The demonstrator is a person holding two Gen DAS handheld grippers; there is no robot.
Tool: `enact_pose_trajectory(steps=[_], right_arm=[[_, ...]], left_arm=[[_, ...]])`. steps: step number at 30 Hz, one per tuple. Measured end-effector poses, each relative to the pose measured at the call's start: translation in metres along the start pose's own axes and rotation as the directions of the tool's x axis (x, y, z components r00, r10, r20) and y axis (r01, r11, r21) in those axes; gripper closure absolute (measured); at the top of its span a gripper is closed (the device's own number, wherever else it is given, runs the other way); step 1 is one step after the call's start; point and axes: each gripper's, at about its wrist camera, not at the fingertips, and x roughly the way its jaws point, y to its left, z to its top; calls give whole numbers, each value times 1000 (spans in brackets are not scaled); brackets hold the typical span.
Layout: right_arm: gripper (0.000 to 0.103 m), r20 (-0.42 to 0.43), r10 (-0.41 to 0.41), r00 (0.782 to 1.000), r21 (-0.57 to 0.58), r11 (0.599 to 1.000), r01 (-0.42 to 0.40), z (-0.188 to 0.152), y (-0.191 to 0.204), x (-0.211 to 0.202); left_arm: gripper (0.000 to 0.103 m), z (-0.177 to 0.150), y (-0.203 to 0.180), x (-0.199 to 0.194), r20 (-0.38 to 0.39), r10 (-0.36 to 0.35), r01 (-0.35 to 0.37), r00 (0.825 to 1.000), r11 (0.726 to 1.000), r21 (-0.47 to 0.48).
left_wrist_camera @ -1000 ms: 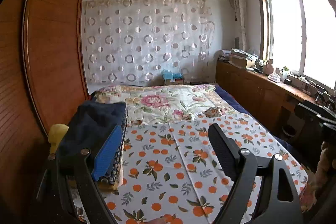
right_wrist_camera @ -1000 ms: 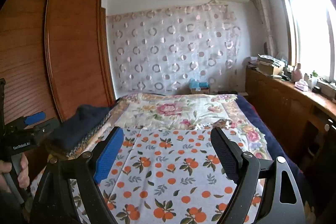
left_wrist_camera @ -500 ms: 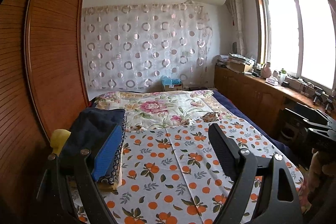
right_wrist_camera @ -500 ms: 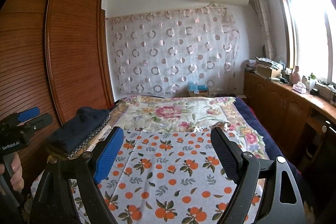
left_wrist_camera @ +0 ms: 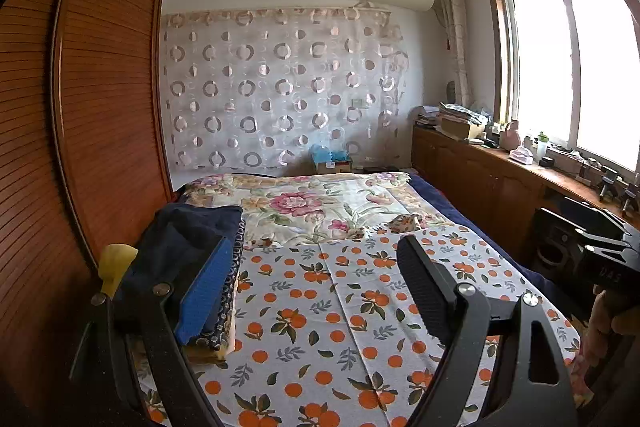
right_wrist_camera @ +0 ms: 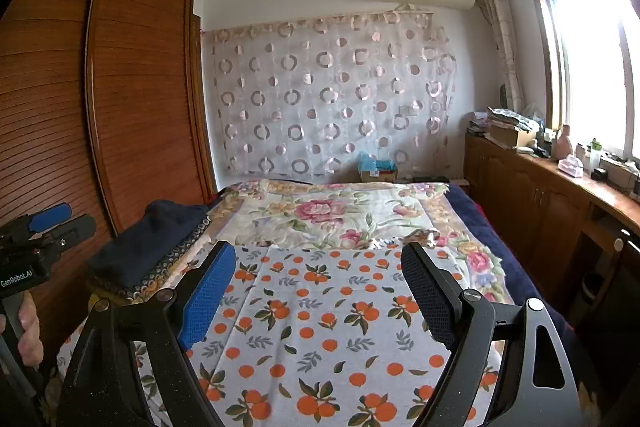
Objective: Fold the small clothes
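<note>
Orange-print cloth point(left_wrist_camera: 360, 311) lay flat and unfolded across near end of bed point(right_wrist_camera: 516, 267); both tongs wide, holding nothing.

Judged early for this piece: no fold made, no edge pinched. Stack of folded dark clothes point(left_wrist_camera: 188, 251) sat at left of orange-print cloth, against wardrobe point(left_wrist_camera: 108, 107) side, probably finished work. Small crumpled patterned item point(left_wrist_camera: 405, 223) noted just beyond far edge of orange-print cloth, on floral quilt point(right_wrist_camera: 340, 211); likely left to fold. Left gripper point(left_wrist_camera: 308, 291) hovered above cloth's near left part, right gripper point(right_wrist_camera: 316, 299) above near middle, jaws apart, nothing between pads. Yellow object point(left_wrist_camera: 114, 263) wedged left of stack, kind unclear. Wooden counter point(right_wrist_camera: 576, 195) with clutter stood well right of cloth. Nothing seen blocking cloth's near corners.
</note>
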Motion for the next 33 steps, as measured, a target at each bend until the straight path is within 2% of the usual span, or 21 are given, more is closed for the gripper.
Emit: enact_pose_trajectory(steps=[33], right_arm=[[17,-3,15,1000,-11,1000,-15,0,-19,6]], left_arm=[[18,-3,7,-1,6,5,-5,1000,1000,-3]])
